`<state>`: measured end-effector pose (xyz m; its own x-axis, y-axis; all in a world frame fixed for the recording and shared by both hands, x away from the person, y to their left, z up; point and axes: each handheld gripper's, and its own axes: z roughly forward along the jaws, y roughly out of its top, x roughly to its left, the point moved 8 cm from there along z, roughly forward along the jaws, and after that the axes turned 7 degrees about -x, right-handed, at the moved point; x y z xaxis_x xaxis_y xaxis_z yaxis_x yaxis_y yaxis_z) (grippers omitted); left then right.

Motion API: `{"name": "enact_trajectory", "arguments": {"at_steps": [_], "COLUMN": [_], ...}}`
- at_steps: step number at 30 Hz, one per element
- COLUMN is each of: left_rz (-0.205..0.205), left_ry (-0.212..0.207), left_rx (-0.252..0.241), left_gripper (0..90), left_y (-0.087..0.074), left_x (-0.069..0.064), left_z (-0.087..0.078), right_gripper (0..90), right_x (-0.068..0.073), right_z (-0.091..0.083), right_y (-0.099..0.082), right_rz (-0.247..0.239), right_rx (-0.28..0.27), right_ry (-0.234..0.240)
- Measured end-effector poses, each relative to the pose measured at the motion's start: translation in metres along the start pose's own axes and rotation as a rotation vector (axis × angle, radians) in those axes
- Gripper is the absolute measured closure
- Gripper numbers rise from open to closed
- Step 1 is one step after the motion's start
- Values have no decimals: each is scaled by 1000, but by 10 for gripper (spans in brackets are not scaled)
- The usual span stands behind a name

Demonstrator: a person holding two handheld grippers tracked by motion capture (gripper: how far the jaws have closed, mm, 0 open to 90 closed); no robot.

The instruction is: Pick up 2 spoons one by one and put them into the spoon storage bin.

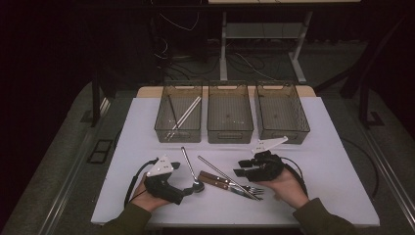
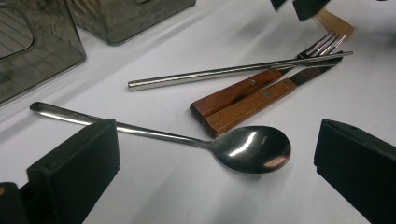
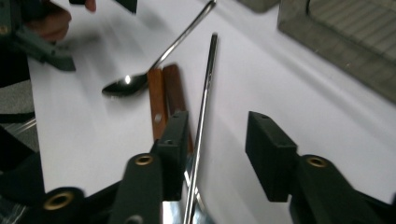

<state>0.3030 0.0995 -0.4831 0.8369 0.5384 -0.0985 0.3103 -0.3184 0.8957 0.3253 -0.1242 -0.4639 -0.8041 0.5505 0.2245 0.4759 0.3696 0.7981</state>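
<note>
Right gripper view: straddling the chopstick (image 3: 204, 100) with the right gripper (image 3: 217, 154), jaws released, not pinching yet, probably lining up a pick toward the bin (image 1: 178, 126) already holding chopsticks. Left gripper (image 2: 215, 172) hanging wide open over the spoon (image 2: 252, 149) on the desk (image 1: 337, 161).

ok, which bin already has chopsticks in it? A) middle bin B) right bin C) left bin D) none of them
C: in the high view the left bin holds a pair of pale chopsticks leaning across it, while the middle bin and the right bin show bare floors.
</note>
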Motion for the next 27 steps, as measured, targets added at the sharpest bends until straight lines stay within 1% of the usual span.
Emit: {"name": "enact_trajectory", "arguments": {"at_steps": [6, 9, 12, 20, 22, 27], "left_rz": [1, 4, 4, 8, 9, 9], "left_ry": [1, 0, 0, -5, -5, -5], "left_rx": [-5, -3, -2, -3, -2, -3], "left_gripper": [0, 0, 0, 0, 0, 0], "left_y": [1, 1, 1, 1, 1, 1], "left_x": [0, 0, 0, -1, -1, -1], "left_z": [-1, -1, -1, -1, -1, -1], "right_gripper": [706, 730, 742, 787, 813, 849], "right_x": [9, 12, 14, 17, 16, 14], "right_z": [-5, -6, -7, -1, 1, 1], "right_y": [-24, -33, -41, -49, -51, -51], "right_rz": [-10, 4, 4, -4, -14, -17], "right_rx": [52, 68, 90, 130, 140, 140], "right_ry": [-8, -2, 6, 7, -7, -23]}}
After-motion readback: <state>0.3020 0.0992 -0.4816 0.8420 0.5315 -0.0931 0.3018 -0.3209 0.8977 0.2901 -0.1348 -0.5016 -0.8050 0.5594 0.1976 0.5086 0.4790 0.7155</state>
